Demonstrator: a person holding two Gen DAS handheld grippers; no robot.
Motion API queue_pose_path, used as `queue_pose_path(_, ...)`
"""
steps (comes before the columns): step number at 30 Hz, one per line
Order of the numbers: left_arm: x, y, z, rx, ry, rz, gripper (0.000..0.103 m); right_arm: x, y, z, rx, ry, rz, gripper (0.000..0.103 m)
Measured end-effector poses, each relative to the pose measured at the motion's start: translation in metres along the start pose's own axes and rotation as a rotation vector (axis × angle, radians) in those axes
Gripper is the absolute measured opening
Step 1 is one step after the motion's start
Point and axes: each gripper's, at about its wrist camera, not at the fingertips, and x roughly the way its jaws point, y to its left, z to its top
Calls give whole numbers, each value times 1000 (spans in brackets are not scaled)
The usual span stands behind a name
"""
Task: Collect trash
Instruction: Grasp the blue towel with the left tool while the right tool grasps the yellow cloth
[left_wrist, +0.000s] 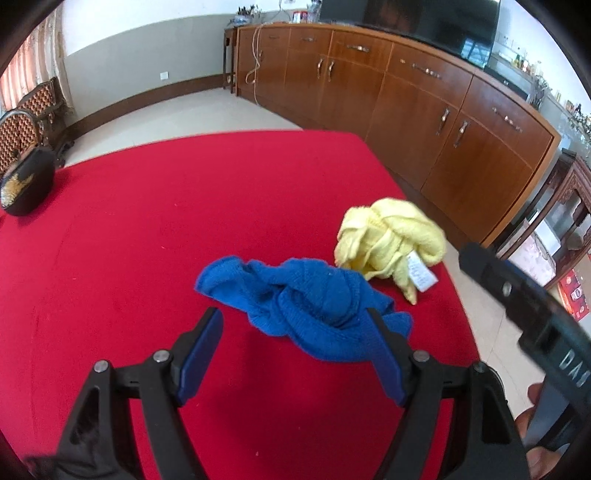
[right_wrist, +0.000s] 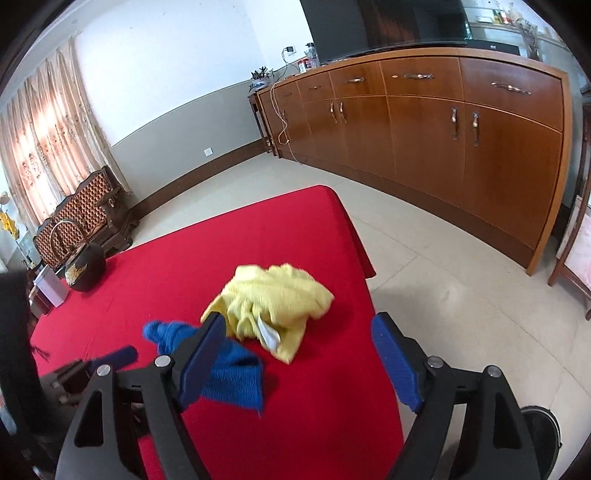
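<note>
Nothing looks picked up yet. Two crumpled cloths lie on the red table (left_wrist: 129, 240). The blue cloth (left_wrist: 310, 299) sits in the middle, and the yellow cloth (left_wrist: 388, 240) is just beside it, at about 2 o'clock from the blue one, near the table's edge. No bin or bag shows, so I cannot tell where the trash should go.

The left claw (left_wrist: 295, 332) is released, with nothing squeezed. Its tips are at the near side of the blue cloth, so I think it will grab that one first. The right claw (right_wrist: 299, 339) is released too and holds nothing. The yellow cloth is at 11 o'clock from it.

A small white tag (left_wrist: 421, 273) sticks out of the yellow cloth. Its writing is too small to read. The right claw's black body (left_wrist: 535, 314) shows white letters "DAS", cut off at the picture's edge.
</note>
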Motion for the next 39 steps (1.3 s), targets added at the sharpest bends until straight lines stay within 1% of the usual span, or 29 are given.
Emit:
queue_pose_path(4,14,7,-2,-13,31,6,78,15,4,5,-3,17,8,83)
queue_pose_path(5,15,8,-2,-17,31,4,80,22,6,6,-8,27,14,83)
queue_pose_path(8,13,15,-4,-20,18,3,80,36,12,7,-23,42,16,83)
queue_pose_path(9,12,17,-4,-17,12,6,80,46,14,7,-19,64,28,83)
queue_pose_path(10,11,20,-6,-14,5,13,80,46,14,7,-19,64,28,83)
queue_pose_path(11,10,21,-6,-16,-4,22,79,52,15,6,-17,82,31,83)
queue_pose_path(13,9,25,-6,-28,-11,27,77,58,16,3,-17,104,40,83)
queue_pose_path(14,9,28,-6,-33,-12,23,74,61,16,1,-17,112,50,82)
queue_pose_path(15,9,29,-5,-36,-15,19,70,62,17,-1,-18,116,55,71)
queue_pose_path(16,9,30,-5,-36,-17,15,68,63,17,-1,-23,116,54,64)
queue_pose_path(17,9,30,-5,-35,-17,7,62,64,17,-1,-29,116,47,52)
queue_pose_path(18,8,29,-6,-30,-17,-4,56,64,17,-1,-25,115,61,49)
queue_pose_path(19,7,26,-6,-24,-18,-8,53,64,15,-1,-16,115,69,46)
queue_pose_path(21,6,21,-7,-9,-23,-10,45,64,15,-2,-18,112,75,30)
queue_pose_path(22,6,20,-7,-6,-26,-12,43,63,17,-2,-29,110,75,26)
queue_pose_path(23,6,21,-7,-6,-28,-15,40,61,20,-3,-46,103,73,16)
queue_pose_path(24,4,22,-7,-11,-31,-19,36,59,22,-3,-52,95,76,8)
queue_pose_path(27,-1,27,-9,-24,-38,-27,31,52,23,-2,-41,71,91,7)
queue_pose_path(31,-6,28,-10,-25,-46,-18,28,47,21,-4,-26,73,113,7)
queue_pose_path(34,-8,28,-8,-24,-58,-4,27,43,24,-4,-37,70,117,7)
queue_pose_path(39,-8,33,-7,-33,-58,14,26,31,25,-11,-55,99,142,7)
